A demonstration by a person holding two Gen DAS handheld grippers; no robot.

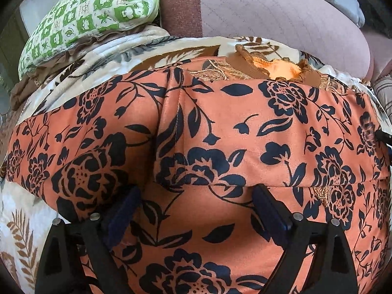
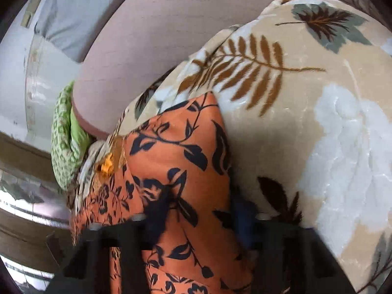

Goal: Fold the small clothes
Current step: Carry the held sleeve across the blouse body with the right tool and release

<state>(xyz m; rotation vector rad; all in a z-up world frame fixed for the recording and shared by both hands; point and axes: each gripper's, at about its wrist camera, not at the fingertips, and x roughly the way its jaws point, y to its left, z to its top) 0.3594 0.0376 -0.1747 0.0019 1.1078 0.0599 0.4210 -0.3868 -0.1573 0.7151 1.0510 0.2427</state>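
The orange flowered garment [image 1: 220, 134] lies on the leaf blanket [image 2: 306, 122]. Left fingers [image 1: 196, 210] spread, released above it; right fingers [image 2: 201, 210] grasping its edge. Lift evenly, keep the fold straight.

The left wrist camera looks steeply down, close over an orange garment with black flower print [image 1: 220, 127] on a cream leaf-patterned fleece blanket [image 1: 103, 51]. The right wrist camera, blurred, views the same garment [image 2: 176, 161], blanket [image 2: 306, 127] and green patterned pillow [image 2: 63, 147] from its side.
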